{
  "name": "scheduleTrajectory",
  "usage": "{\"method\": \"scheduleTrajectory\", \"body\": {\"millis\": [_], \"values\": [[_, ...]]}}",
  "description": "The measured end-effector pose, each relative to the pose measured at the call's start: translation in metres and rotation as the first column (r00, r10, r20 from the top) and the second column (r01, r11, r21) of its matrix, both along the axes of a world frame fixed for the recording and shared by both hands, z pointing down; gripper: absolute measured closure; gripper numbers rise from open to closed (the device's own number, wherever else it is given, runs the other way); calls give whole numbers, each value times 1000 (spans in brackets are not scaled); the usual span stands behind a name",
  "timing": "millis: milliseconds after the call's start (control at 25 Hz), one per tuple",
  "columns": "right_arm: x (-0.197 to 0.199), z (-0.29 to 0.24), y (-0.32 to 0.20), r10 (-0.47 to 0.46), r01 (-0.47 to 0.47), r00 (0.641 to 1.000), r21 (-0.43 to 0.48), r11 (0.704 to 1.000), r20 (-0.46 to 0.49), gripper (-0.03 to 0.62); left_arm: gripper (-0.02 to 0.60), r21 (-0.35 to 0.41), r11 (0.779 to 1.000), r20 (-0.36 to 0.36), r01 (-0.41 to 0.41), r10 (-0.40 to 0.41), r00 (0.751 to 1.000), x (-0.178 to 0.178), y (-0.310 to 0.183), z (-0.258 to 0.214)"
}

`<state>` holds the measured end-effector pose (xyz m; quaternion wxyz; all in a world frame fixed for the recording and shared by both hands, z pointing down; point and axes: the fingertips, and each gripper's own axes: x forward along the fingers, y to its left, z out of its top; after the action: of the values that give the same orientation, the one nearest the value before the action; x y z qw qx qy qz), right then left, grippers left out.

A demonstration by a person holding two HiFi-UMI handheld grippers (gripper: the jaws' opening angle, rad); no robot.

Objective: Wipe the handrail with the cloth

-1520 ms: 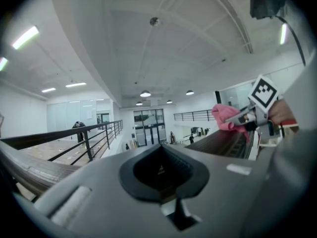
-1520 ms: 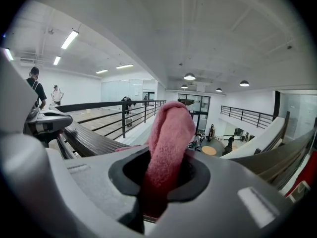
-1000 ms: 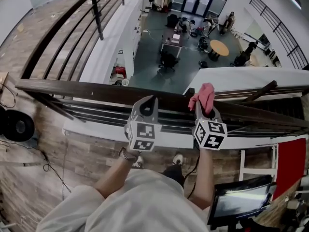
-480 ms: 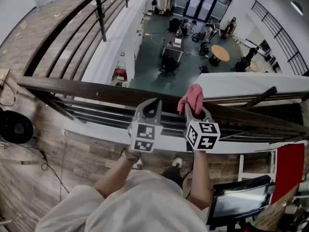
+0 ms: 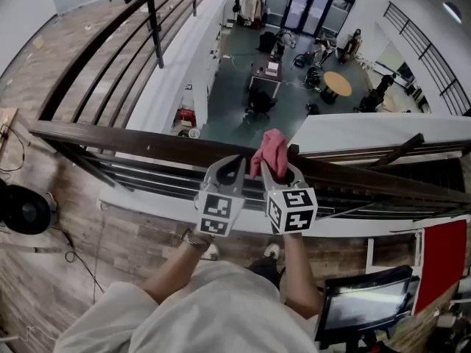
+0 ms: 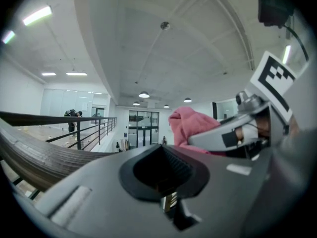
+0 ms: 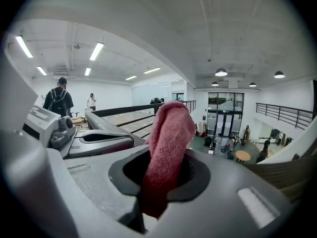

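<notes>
The dark wooden handrail (image 5: 118, 137) runs across the head view from left to right, at the edge of a balcony. My right gripper (image 5: 278, 166) is shut on a pink cloth (image 5: 272, 147), which stands bunched up over the rail's top. In the right gripper view the cloth (image 7: 168, 143) rises out from between the shut jaws of that gripper (image 7: 163, 175). My left gripper (image 5: 235, 160) rests at the rail just left of the cloth, shut with nothing in it. The left gripper view shows the rail (image 6: 39, 155) at the left and the cloth (image 6: 190, 125) on its right.
Beyond the rail is a drop to a lower floor with desks, chairs and a round table (image 5: 335, 73). A second railing (image 5: 110, 39) runs up the left side. A black round device (image 5: 22, 208) lies on the wood floor at left; a monitor (image 5: 364, 311) and red panel (image 5: 441, 259) stand at right.
My right gripper has slid left along the handrail with the cloth, closing up to the left gripper. The left gripper has hardly moved.
</notes>
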<state>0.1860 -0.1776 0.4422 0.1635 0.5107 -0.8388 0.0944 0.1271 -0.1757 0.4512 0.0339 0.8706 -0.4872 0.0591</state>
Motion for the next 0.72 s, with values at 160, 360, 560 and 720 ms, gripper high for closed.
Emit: {"method": "scheduleTrajectory", "body": {"millis": [160, 360, 560, 720], "values": [[-2, 3, -1, -32, 32, 999, -24, 999, 16, 517, 573, 5, 998, 65, 58, -58, 996, -1, -1, 2], [-5, 2, 0, -68, 68, 997, -20, 997, 27, 517, 574, 27, 996, 122, 89, -91, 988, -4, -2, 0], [-4, 6, 2, -114, 115, 993, -45, 992, 29, 517, 583, -25, 991, 110, 131, -127, 986, -9, -2, 5], [5, 6, 2, -127, 129, 991, -52, 990, 40, 517, 587, -43, 993, 82, 107, -103, 991, -11, -3, 5]]}}
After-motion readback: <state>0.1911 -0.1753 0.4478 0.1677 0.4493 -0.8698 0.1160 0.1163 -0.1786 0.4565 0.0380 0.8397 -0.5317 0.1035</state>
